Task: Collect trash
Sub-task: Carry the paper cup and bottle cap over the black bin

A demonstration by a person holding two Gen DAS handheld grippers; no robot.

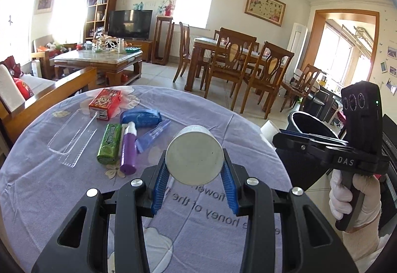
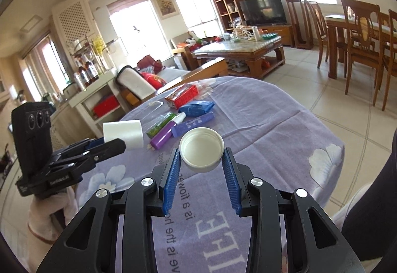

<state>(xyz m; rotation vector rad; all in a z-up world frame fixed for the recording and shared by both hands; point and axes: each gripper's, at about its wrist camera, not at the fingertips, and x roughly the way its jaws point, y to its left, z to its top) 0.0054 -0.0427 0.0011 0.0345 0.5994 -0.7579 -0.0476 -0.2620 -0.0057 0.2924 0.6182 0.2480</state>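
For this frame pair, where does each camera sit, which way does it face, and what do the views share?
Left wrist: on the left gripper, facing across the purple table towards the dining chairs; its fingers hold a white cup; the gloved right hand shows.
Right wrist: on the right gripper, facing the sofa and windows; it holds a white cup open end towards the lens.
Shared: table, red box.

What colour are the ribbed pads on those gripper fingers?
Blue, on black arms. The pads show best in the right wrist view.
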